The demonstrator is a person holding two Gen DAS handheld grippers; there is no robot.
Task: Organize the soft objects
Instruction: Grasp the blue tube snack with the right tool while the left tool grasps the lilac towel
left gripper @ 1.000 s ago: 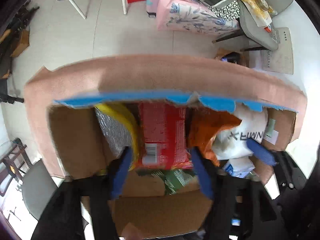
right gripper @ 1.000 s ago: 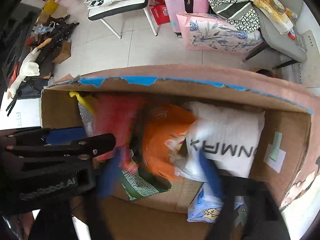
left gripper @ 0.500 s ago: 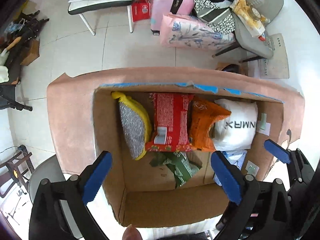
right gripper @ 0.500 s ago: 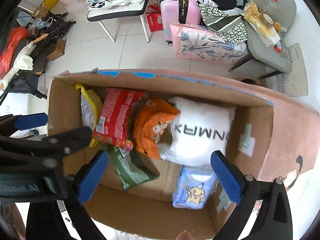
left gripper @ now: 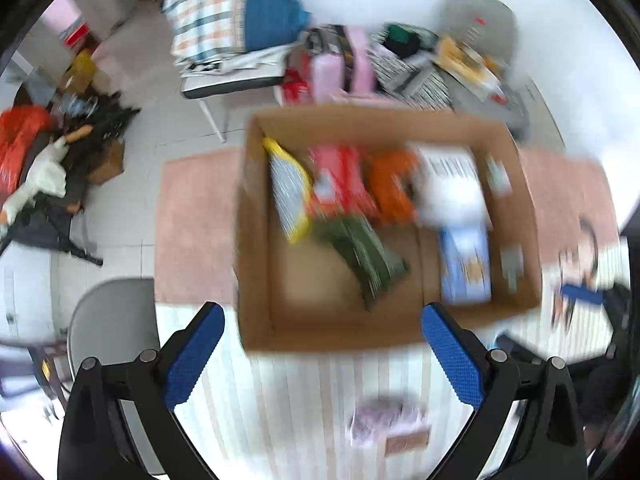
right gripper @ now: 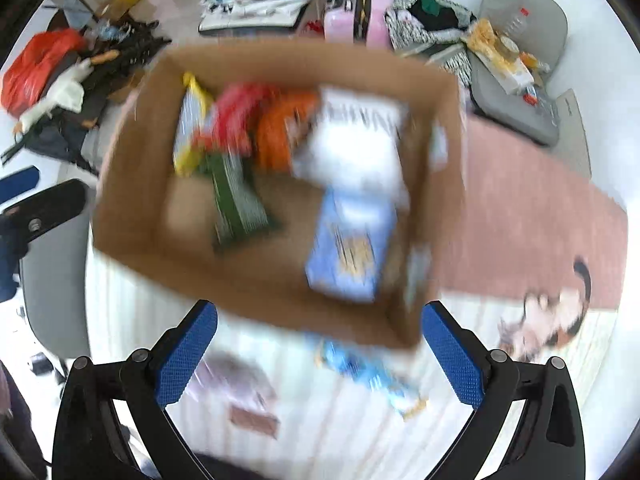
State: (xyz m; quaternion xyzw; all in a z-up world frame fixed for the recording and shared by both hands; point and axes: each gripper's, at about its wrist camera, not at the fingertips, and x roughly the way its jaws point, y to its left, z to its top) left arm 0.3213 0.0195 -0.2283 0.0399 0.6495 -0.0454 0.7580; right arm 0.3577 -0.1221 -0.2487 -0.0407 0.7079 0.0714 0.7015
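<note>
Below both grippers I saw the open cardboard box [left gripper: 256, 240] on a striped cloth [left gripper: 304, 408]. Inside it, along its far wall, sat a white pillow [left gripper: 452, 188], then red [left gripper: 340, 184], orange [left gripper: 390, 188] and yellow [left gripper: 290, 192] packets. My left gripper [left gripper: 322, 356] and right gripper [right gripper: 318, 356] were spread wide, holding nothing.

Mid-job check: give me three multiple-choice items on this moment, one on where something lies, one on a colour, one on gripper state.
1. Where is the green packet?
A. inside the cardboard box
B. on the chair
C. in the left gripper

2. What colour is the packet beside the white bag?
A. purple
B. orange
C. black

3. How is the right gripper?
A. shut on a packet
B. open, empty
C. out of view

Answers: 1 A, it lies on the box floor; 2 B, orange against the white bag; 3 B, blue pads stand wide apart.
</note>
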